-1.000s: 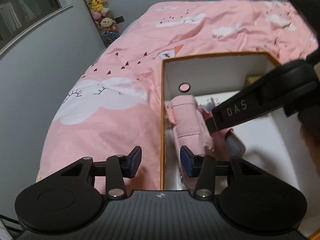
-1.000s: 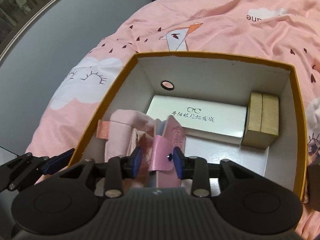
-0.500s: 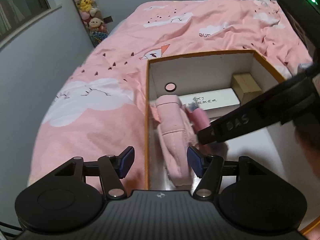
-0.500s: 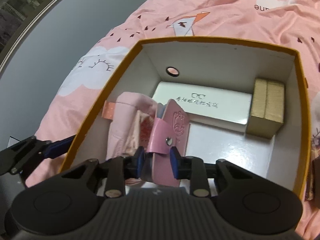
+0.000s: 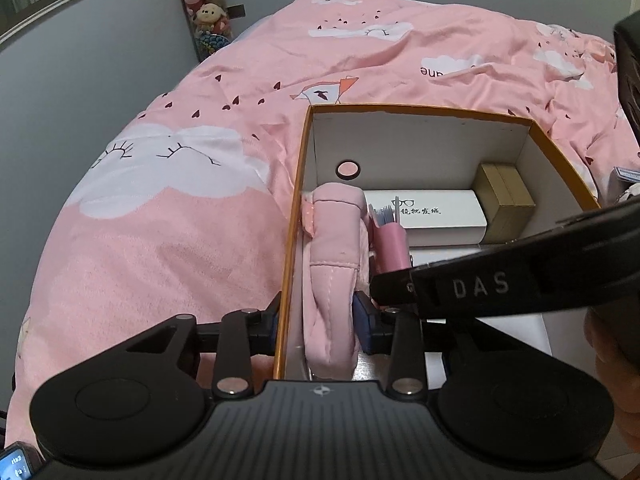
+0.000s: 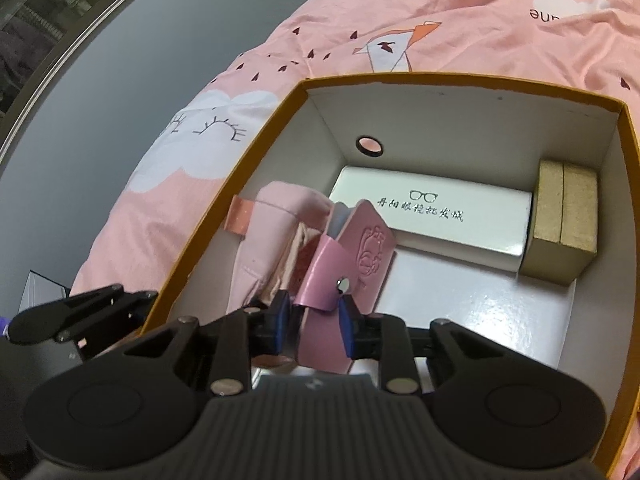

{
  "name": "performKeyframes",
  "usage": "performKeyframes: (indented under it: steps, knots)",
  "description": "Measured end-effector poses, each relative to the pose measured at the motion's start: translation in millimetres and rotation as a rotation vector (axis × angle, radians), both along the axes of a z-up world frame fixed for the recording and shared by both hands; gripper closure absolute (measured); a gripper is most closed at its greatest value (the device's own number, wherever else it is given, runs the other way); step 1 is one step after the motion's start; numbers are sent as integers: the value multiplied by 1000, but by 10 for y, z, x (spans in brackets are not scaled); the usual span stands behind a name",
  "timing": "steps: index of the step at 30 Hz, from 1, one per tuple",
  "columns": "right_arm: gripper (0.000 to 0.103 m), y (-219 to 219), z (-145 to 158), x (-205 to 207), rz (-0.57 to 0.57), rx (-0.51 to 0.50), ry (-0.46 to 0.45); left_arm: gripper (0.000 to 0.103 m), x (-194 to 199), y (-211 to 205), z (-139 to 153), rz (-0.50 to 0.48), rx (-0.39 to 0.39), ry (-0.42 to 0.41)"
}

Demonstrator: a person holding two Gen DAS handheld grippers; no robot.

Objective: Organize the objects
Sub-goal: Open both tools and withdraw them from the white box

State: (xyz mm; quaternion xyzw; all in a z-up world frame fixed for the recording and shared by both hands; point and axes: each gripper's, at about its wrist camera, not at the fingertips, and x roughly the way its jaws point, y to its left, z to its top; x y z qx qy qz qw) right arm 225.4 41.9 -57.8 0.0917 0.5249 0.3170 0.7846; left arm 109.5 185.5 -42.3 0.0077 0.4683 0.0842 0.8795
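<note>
Bed with pink cloud-print cover fills the frame; on it, right of centre, stands the orange-rimmed box, white inside. Along its far wall lie a white glasses case and, touching that case's right end, a tan cardboard block. Against the box's left wall, lower centre, stands a soft pink pouch. Left gripper straddles box wall and pouch at narrow opening; whether the pads actually press cannot be told. Right gripper, lower centre of its view, is clamped on a pink snap-flap card holder, which leans against the pouch.

Step in hand, by judgement: seating the card holder upright beside the pouch. Best done by lowering until the holder's base meets the floor before releasing, with the left gripper steadying the pouch. Obstructions: the soft pouch crowds the slot, and the right gripper's arm crosses close over the left.
</note>
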Motion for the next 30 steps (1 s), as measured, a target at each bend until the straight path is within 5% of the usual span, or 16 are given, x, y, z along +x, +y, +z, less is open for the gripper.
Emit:
performKeyframes:
  steps: [12,23,30]
  knots:
    - [68,-3,39,-26,19,-18,-54,42,-106,-66,182,26,30,-15]
    - [68,-159,141,-43,-13,25,-63,41,-177,-103,368,24,11,-67]
    - [68,-404,455,-233,-44,7,-201,40,-225,-272,559,-8,-16,-141]
